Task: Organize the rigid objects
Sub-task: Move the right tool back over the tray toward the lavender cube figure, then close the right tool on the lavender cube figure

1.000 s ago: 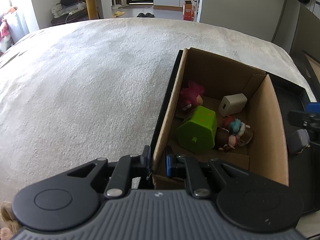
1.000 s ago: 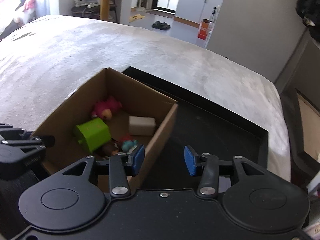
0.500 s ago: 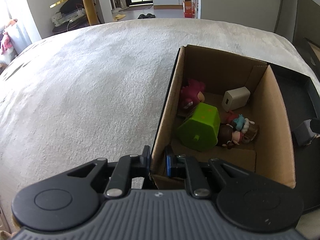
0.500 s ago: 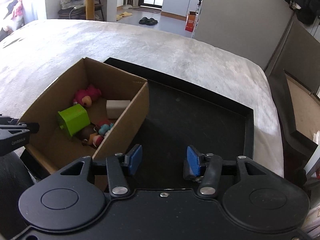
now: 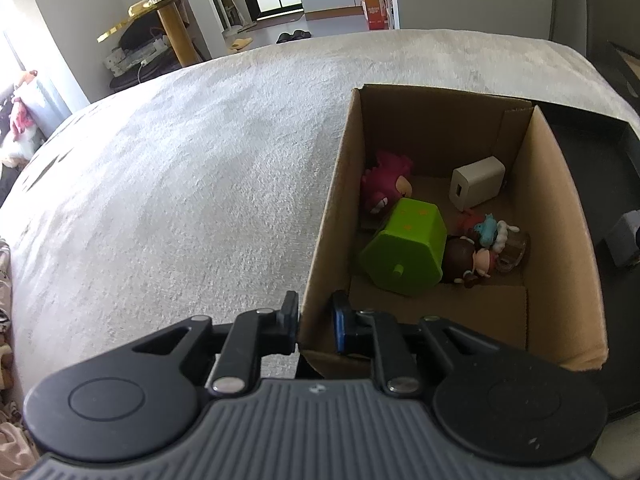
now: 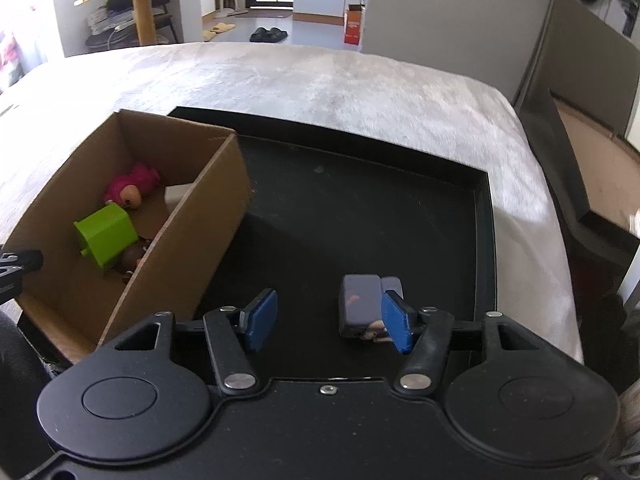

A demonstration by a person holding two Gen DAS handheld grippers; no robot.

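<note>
My left gripper [image 5: 316,322] is shut on the near left wall of a cardboard box [image 5: 560,216]. The box holds a green hexagonal block [image 5: 404,256], a pink toy [image 5: 384,188], a white charger [image 5: 476,188] and small dolls [image 5: 480,248]. The box stands at the left end of a black tray [image 6: 360,208]. My right gripper [image 6: 328,322] is open over the tray. A small grey-purple box [image 6: 358,304] lies on the tray just inside my right finger [image 6: 396,326]. The cardboard box [image 6: 208,208] and the green block [image 6: 106,236] show at the left of the right wrist view.
The tray rests on a grey-white plush surface [image 5: 180,184]. A dark framed panel [image 6: 580,184] stands beyond the right edge. A gold side table [image 5: 176,12] and slippers [image 6: 268,34] are on the floor far back.
My right gripper has opened wider and swung right across the tray, bringing the grey-purple box into view by its right finger. My left gripper keeps its hold on the box wall.
</note>
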